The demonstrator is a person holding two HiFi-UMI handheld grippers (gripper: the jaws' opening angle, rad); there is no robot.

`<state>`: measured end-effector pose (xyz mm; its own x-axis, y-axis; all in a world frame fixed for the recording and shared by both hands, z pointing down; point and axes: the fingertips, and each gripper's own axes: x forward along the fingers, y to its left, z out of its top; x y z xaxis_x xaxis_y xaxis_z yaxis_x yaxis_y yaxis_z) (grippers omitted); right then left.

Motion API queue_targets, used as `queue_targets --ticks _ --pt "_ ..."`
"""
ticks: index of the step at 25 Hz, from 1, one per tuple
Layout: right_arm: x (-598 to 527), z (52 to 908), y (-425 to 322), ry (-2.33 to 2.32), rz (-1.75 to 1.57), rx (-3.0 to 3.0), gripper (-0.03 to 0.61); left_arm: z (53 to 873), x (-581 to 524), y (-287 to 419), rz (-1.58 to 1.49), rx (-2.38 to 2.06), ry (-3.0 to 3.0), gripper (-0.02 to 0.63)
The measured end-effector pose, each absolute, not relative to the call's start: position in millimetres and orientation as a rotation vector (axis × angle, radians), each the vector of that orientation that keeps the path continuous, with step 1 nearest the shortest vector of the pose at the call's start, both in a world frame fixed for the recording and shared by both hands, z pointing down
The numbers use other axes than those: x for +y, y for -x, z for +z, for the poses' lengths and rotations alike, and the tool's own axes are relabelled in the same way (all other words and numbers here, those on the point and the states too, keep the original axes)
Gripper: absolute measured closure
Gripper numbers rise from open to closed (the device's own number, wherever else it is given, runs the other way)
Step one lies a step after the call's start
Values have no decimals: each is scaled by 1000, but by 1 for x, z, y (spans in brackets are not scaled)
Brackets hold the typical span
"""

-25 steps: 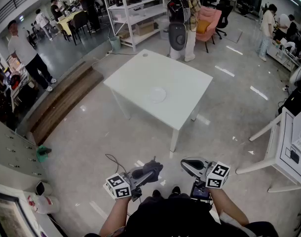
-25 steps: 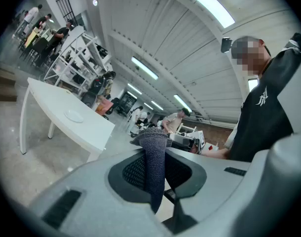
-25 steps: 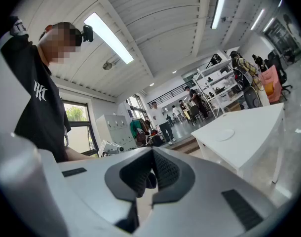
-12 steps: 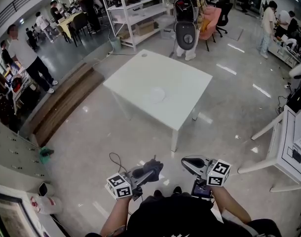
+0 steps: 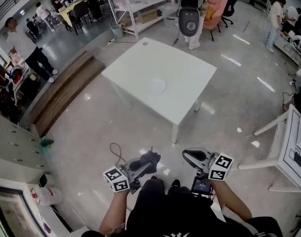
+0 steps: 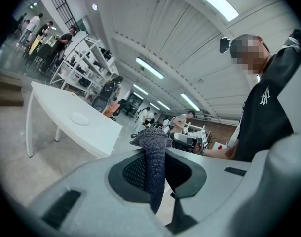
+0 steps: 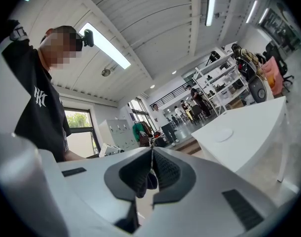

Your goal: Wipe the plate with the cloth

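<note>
The plate (image 5: pixel 157 86) on the white table (image 5: pixel 190 90) has drifted slightly up the head view. The left gripper (image 5: pixel 149 163) pinches the dark cloth (image 6: pixel 153 167) (it hangs limp), well apart from the plate. The right gripper (image 5: pixel 186 155) has its jaws pressed together, holding nothing.

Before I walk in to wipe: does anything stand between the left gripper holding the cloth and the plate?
Nothing visible does. Only floor lies between the left gripper, shut on the cloth, and the table; the plate lies alone on top.
</note>
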<state>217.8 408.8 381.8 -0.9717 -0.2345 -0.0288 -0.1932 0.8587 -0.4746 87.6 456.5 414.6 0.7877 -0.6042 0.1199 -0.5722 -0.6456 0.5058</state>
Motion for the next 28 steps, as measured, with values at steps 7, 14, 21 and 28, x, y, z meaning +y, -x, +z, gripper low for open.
queue_targets --ticks 7,14,21,28 --pt "363 394 -194 365 -788 2959 572 424 411 -64 -96 -880 -2413 563" --pt "295 400 -146 425 -820 2970 572 432 335 -16 -109 -849 -2405 563" --pt "232 400 -97 516 -810 3005 571 429 265 29 -46 -807 -2467 563" --pt "188 393 -66 579 -773 3006 571 415 216 52 -64 -742 -2542 563"
